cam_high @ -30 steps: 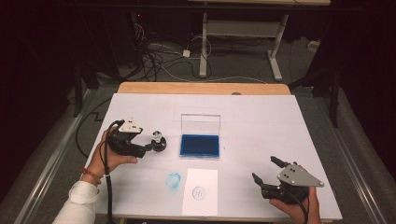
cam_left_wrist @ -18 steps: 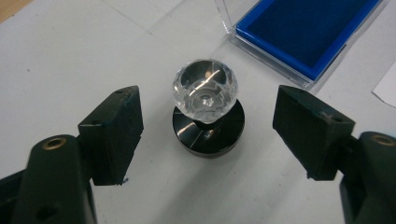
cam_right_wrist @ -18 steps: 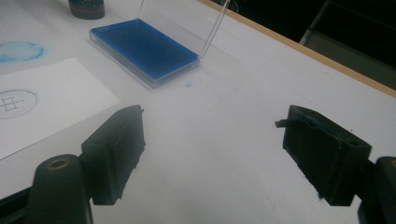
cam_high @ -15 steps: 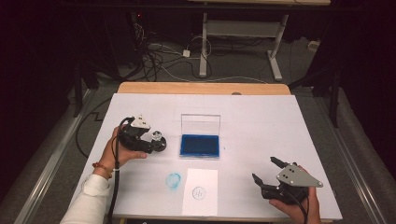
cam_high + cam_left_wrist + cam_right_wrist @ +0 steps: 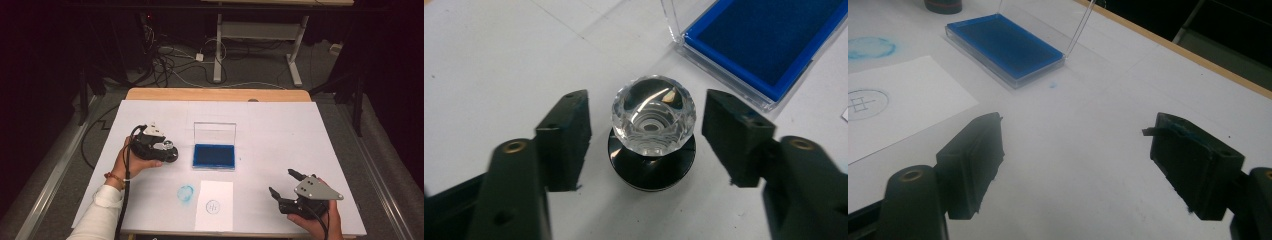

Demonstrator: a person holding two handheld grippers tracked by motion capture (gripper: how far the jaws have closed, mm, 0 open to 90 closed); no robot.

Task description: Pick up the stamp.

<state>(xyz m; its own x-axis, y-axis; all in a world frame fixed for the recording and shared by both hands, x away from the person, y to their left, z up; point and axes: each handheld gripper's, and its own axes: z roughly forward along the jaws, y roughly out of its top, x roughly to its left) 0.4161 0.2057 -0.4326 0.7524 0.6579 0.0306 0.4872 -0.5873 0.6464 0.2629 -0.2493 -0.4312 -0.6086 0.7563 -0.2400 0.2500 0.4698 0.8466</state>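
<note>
Left claw now closing around stamp.

The left gripper moves in around the crystal-knobbed stamp, now between its fingers; its jaws have just been closing, each pad still a gap short of the knob.

The worktop is white with a wooden far edge. On it stand a stamp with a faceted clear knob and, beside it, an open blue ink pad; nearer lie a printed paper sheet and a blue ink smudge
</note>
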